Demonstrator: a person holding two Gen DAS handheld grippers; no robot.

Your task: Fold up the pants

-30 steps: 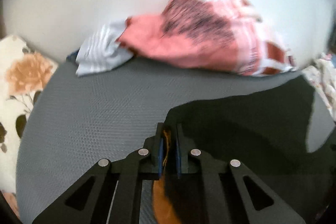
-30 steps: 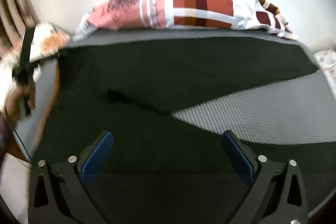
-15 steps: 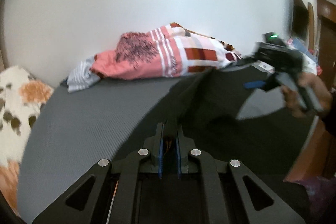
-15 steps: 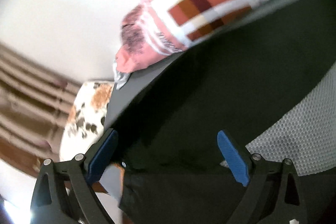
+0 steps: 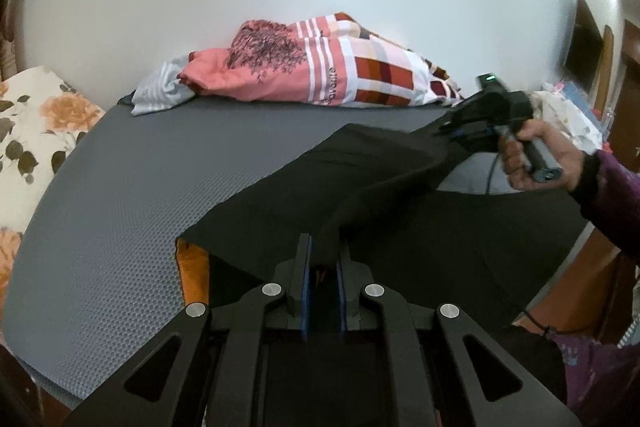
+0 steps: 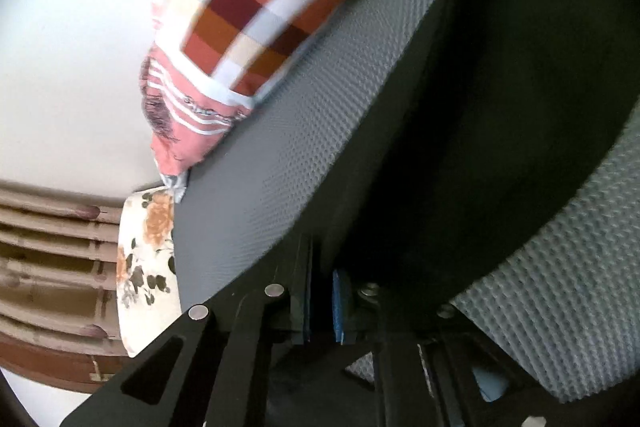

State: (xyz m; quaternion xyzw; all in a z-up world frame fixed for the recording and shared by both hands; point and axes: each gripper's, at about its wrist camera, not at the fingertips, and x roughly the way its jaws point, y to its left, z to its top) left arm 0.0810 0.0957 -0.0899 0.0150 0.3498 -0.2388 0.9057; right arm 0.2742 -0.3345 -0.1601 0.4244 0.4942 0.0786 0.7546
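Observation:
Black pants [image 5: 360, 187] with an orange inner lining [image 5: 192, 267] lie across the grey mat [image 5: 140, 187], partly lifted. My left gripper [image 5: 323, 267] is shut on one edge of the pants, near the mat's front. My right gripper [image 5: 460, 131] shows in the left wrist view at the right, held in a hand, pinching the far end of the pants above the mat. In the right wrist view the right gripper [image 6: 322, 291] is shut on the black fabric [image 6: 480, 107], tilted steeply.
A pink and checked bundle of bedding [image 5: 320, 71] lies at the back of the mat against the white wall. A floral cushion [image 5: 36, 123] sits at the left. Furniture and clutter stand at the far right. A slatted wooden frame [image 6: 52, 247] shows left.
My right gripper has shut on the pants' far end and lifted it. My left gripper stays shut on the pants. The fabric has been pulled up and stretched between the two.

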